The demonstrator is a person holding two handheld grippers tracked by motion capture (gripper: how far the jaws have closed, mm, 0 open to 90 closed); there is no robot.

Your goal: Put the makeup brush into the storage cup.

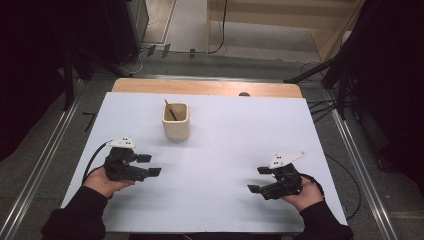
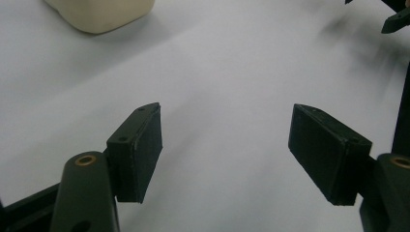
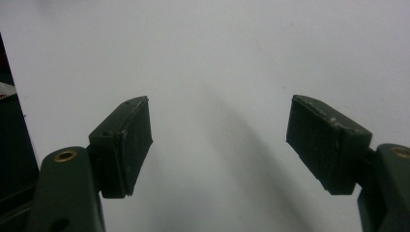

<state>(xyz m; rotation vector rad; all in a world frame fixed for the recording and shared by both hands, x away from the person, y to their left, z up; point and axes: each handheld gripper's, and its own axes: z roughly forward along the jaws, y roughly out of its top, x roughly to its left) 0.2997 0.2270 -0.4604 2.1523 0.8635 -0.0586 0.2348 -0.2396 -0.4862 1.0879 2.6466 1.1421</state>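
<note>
Big matte white sheet covers the wooden table, smooth and flat. On it stands a squarish cream pen holder with rounded corners, one thin brown pencil leaning inside. It sits beyond the left gripper, well apart from the right gripper. Both grippers' jaws gape wide, empty.

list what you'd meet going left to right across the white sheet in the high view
left tongs → cream cup with a thin brown stick standing in it → right tongs
</note>
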